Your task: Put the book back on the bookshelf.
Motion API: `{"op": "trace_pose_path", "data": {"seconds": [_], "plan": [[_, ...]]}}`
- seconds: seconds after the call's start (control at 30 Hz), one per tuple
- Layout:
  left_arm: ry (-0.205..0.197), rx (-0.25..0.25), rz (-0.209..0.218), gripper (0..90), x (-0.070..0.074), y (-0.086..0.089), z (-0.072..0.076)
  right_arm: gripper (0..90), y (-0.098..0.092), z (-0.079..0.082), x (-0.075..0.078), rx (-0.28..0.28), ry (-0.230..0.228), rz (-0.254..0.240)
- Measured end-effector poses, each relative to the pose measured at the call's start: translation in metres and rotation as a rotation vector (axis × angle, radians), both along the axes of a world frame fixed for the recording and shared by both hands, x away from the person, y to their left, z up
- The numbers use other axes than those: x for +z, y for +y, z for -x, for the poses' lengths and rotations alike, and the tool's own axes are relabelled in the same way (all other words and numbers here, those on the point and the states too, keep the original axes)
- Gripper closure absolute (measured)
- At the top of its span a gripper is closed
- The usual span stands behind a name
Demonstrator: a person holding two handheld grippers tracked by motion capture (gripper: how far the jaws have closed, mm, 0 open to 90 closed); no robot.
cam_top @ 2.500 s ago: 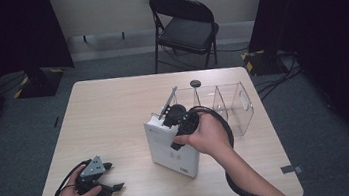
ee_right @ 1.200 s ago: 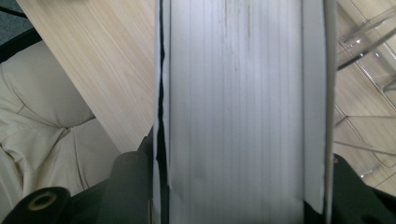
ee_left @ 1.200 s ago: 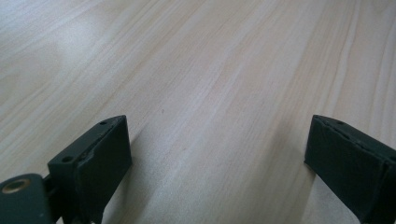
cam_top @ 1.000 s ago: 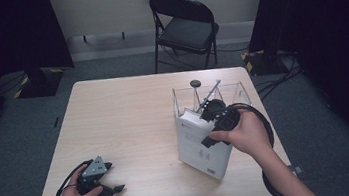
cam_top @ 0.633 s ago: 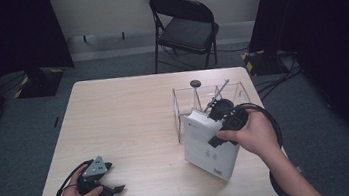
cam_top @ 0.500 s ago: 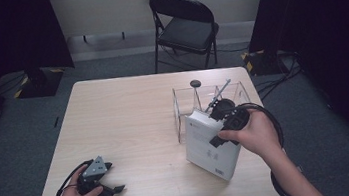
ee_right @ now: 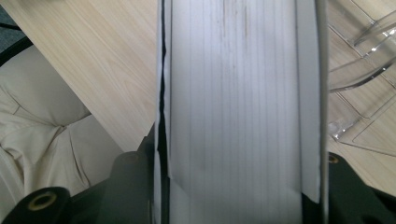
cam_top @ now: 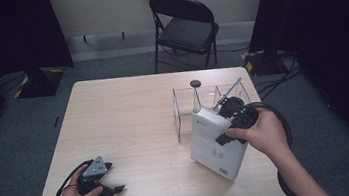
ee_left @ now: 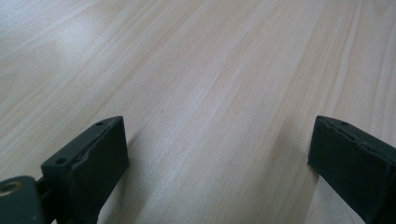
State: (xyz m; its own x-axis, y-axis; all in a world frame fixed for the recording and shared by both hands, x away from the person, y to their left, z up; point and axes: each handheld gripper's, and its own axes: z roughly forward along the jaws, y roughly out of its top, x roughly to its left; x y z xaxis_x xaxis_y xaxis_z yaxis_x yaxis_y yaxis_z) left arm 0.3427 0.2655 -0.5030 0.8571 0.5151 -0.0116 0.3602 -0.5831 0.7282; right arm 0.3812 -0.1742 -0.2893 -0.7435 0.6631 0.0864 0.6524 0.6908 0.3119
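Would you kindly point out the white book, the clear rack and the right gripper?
white book (cam_top: 213, 148), high view, on its front cover.
clear rack (cam_top: 184, 108), high view, on its left divider.
right gripper (cam_top: 229, 117), high view, between its jaws.

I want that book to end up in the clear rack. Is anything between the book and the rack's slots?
Nothing visible blocks it. The right gripper holds the white book just in front of the clear rack. A thin stick leans at the rack's far right side; the slots look empty.
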Motion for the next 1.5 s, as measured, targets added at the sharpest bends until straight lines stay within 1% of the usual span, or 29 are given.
{"op": "trace_pose_path", "data": {"seconds": [0.07, 0.17, 0.37, 0.43, 0.5, 0.53, 0.57, 0.63, 0.73, 0.87, 0.9, 0.97, 1.0, 1.03, 1.07, 1.1, 1.13, 1.17, 1.23, 1.3, 1.33, 1.4, 1.43, 1.47, 1.5], "plan": [[0.000, 0.000, -0.001, 4.4, 0.000, 0.000, 0.000, 51.9, -0.003, 0.000, 0.000, -0.005, -0.004, 0.001], [0.000, 0.000, -0.001, 4.4, 0.000, 0.000, 0.000, 51.9, -0.008, 0.001, 0.000, -0.016, 0.006, -0.001], [0.000, 0.000, -0.001, 4.4, 0.000, 0.000, 0.000, 51.9, -0.015, 0.001, -0.001, -0.037, 0.008, -0.008], [0.000, 0.000, -0.001, 4.3, 0.000, 0.000, 0.000, 51.9, -0.018, 0.001, -0.001, -0.045, 0.001, -0.009], [0.000, 0.000, -0.001, 4.4, 0.000, 0.000, 0.000, 51.9, -0.020, 0.001, -0.001, -0.052, 0.004, -0.010], [0.000, 0.000, -0.002, 4.4, 0.000, 0.000, 0.000, 51.9, -0.021, 0.001, 0.000, -0.058, 0.015, -0.007], [0.000, 0.000, -0.001, 4.4, 0.000, 0.000, 0.000, 51.9, -0.023, 0.001, -0.001, -0.059, 0.005, -0.007], [0.000, 0.000, -0.002, 4.4, 0.000, 0.000, 0.000, 51.9, -0.025, 0.001, 0.000, -0.058, 0.013, -0.006], [0.000, 0.000, -0.001, 4.4, 0.000, 0.000, 0.000, 51.9, -0.028, 0.002, 0.000, -0.076, 0.008, 0.000], [0.000, 0.000, -0.002, 4.4, 0.000, 0.000, 0.000, 51.9, -0.034, 0.001, 0.001, -0.079, 0.006, -0.003], [0.000, 0.000, -0.002, 4.4, 0.000, 0.000, 0.000, 51.9, -0.034, 0.001, 0.001, -0.092, 0.006, -0.002], [0.000, 0.000, -0.002, 4.4, 0.000, 0.000, 0.000, 51.9, -0.037, 0.001, 0.001, -0.090, 0.003, -0.001], [0.000, 0.000, -0.002, 4.3, 0.000, 0.000, 0.000, 51.9, -0.038, 0.000, 0.002, -0.099, 0.013, -0.003], [0.000, 0.000, -0.002, 4.3, 0.000, 0.000, 0.000, 51.9, -0.039, 0.000, 0.002, -0.103, 0.010, -0.004], [0.000, 0.000, -0.001, 4.3, 0.000, 0.000, 0.000, 51.9, -0.040, 0.000, 0.003, -0.103, 0.021, -0.004], [0.000, 0.000, -0.002, 4.3, 0.000, 0.000, 0.000, 51.9, -0.041, 0.000, 0.002, -0.105, 0.012, -0.002], [0.000, 0.000, -0.002, 4.3, 0.000, 0.000, 0.000, 51.9, -0.042, 0.000, 0.002, -0.116, 0.008, -0.003], [0.000, 0.000, -0.002, 4.3, 0.000, 0.000, 0.000, 51.9, -0.043, 0.000, 0.001, -0.116, 0.012, -0.006], [0.001, 0.000, -0.002, 4.4, 0.000, 0.000, 0.000, 51.9, -0.046, -0.001, 0.001, -0.123, 0.004, -0.005], [0.000, 0.000, -0.002, 4.3, 0.000, 0.000, 0.000, 51.9, -0.048, -0.001, 0.000, -0.128, 0.015, -0.008], [0.000, 0.000, -0.002, 4.3, 0.000, 0.000, 0.000, 51.9, -0.049, -0.001, 0.000, -0.136, 0.009, -0.008], [0.000, 0.000, -0.001, 4.4, 0.000, 0.000, 0.000, 51.9, -0.052, -0.001, 0.000, -0.135, 0.013, -0.006], [0.000, 0.000, -0.001, 4.3, 0.000, 0.000, 0.000, 51.9, -0.053, -0.001, 0.000, -0.139, 0.027, -0.007], [0.000, 0.000, -0.001, 4.3, 0.000, 0.000, 0.000, 51.9, -0.054, -0.001, 0.000, -0.144, 0.018, -0.006], [0.000, 0.000, -0.001, 4.4, 0.000, 0.000, 0.000, 51.9, -0.055, -0.001, 0.000, -0.151, 0.026, -0.008]]}}
